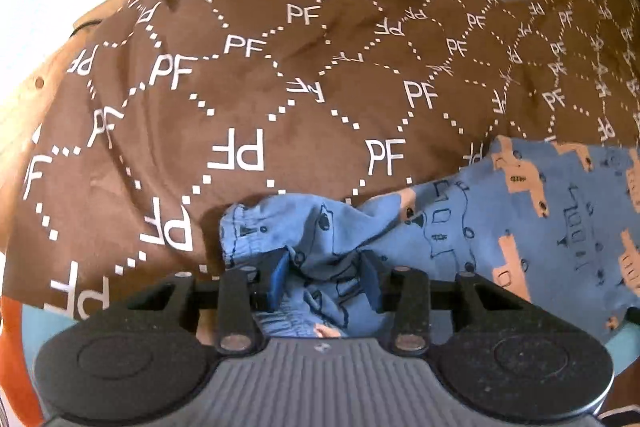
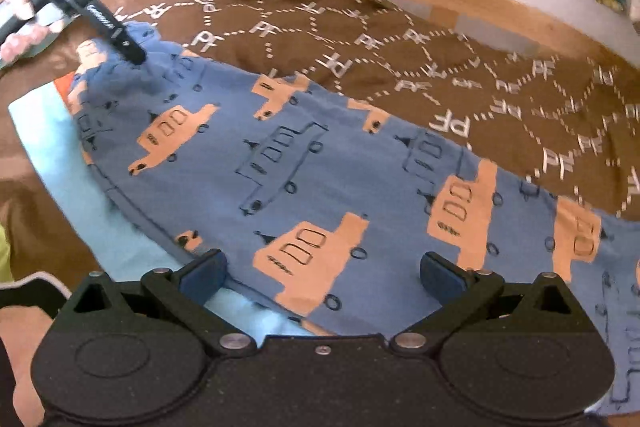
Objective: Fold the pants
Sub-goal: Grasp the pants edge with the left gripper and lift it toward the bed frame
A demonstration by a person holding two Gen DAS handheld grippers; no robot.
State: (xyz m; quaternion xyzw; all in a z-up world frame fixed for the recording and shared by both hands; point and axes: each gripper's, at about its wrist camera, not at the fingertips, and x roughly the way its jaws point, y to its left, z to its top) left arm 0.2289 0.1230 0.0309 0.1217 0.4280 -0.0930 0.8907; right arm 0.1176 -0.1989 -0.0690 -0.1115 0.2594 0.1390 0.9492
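I have the left gripper (image 1: pixel 325 277) with its fingers clenched on the bunched waistband of the pants (image 2: pixel 320 163) near the bed's (image 1: pixel 248 75) front edge, the right gripper (image 2: pixel 322 277) released above a leg (not touching, I think), so I'd pull gently taut before folding.

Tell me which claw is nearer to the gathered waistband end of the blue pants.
Left. The left claw has the bunched waistband of the pants between its pads. The right claw hangs open over the flat fabric farther along the pants, well away from that end.
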